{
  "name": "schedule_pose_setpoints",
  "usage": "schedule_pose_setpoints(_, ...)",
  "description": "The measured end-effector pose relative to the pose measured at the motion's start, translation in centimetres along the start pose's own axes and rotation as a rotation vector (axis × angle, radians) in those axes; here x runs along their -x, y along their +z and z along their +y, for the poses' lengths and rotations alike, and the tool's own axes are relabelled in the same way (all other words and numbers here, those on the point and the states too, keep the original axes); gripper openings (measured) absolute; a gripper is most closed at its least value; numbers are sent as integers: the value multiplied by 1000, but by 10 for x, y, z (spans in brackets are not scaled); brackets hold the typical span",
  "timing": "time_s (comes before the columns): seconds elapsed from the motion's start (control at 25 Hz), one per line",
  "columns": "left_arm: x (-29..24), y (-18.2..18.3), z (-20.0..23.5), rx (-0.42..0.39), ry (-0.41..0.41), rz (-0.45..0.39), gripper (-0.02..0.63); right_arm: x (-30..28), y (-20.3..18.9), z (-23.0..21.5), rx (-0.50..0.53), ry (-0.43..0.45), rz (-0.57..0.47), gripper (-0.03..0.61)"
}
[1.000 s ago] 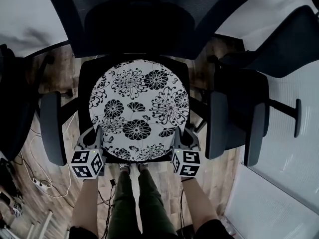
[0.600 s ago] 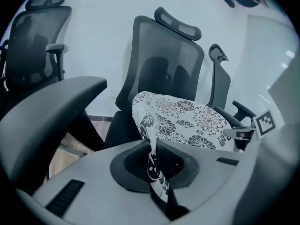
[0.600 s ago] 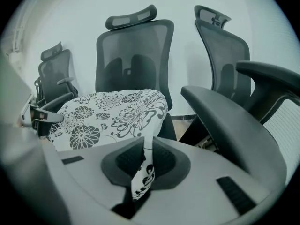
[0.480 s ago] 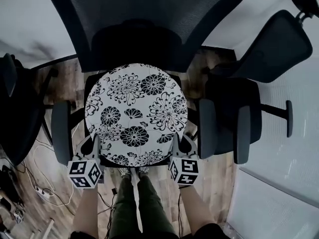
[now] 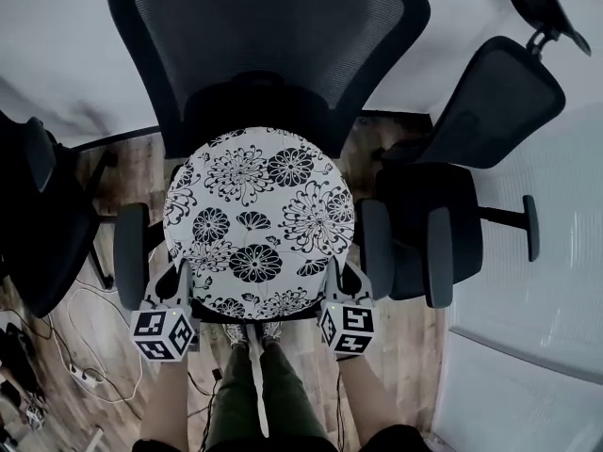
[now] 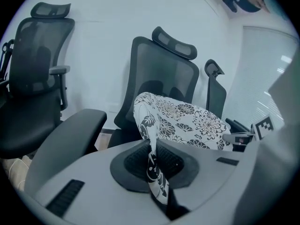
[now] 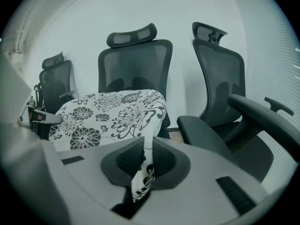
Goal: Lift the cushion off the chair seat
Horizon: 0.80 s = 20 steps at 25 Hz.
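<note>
Two armrests [image 5: 132, 252] flank the flowered cushion [image 5: 259, 224], which lies over the seat of the middle chair [image 5: 273, 64]; neither one blocks my reach. My left gripper [image 5: 179, 281] and right gripper [image 5: 336, 279] are each clamped nearly closed on a fold of the cushion's front edge. Another black mesh chair [image 5: 443, 224] crowds that chair's right side. Under it is a wooden floor [image 5: 405, 347] with loose cables [image 5: 85, 347], and behind it a white wall [image 5: 57, 45].

The cushion [image 5: 256, 222] hides more of the chair seat [image 5: 212, 314] than 1 second ago, so it seems slightly raised. The backrest [image 5: 268, 36] shows more fully in the head view.
</note>
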State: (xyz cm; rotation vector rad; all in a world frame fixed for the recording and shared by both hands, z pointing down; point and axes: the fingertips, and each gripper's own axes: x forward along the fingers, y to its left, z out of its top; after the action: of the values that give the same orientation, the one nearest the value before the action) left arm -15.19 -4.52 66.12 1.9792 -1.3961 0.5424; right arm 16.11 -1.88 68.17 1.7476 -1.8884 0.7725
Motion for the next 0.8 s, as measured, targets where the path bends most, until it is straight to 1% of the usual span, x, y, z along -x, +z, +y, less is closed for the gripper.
schedule_pose_setpoints(0.16, 5, -4, -4, -14, -1, -33, 28, 3, -8, -1, -5, 5, -29, 40)
schedule_pose_setpoints(0.24, -1, 0, -1, -21, -3, -44, 28, -6, -5, 0, -7, 7, -44, 40)
schedule_pose_setpoints(0.28, -7, 5, 2, -16, -3, -36, 28, -13, 0, 0, -7, 8, -35, 40)
schedule_pose_setpoints(0.32, -11, 10, 4, 1, 1, -4, 28, -16, 5, 1, -7, 9, 3, 40)
schedule_pose_setpoints(0.36, -9, 12, 4, 31, 9, 57, 28, -12, 10, 1, -7, 11, 75, 40)
schedule_pose_setpoints(0.44, 6, 16, -4, 96, 32, 208, 28, 11, 18, -1, -11, 22, 251, 40)
schedule_pose_setpoints(0.48, 11, 20, -8, 112, 45, 259, 28, 14, 22, -1, -19, 31, 299, 40)
schedule_pose_setpoints(0.52, 10, 25, -9, 112, 54, 282, 28, 9, 25, -2, -28, 40, 311, 40)
schedule_pose_setpoints(0.6, 5, 31, -9, 100, 63, 276, 28, -2, 27, -4, -39, 50, 292, 40)
schedule_pose_setpoints(0.8, 10, 27, -10, 116, 40, 238, 28, 6, 27, -2, -24, 39, 264, 40)
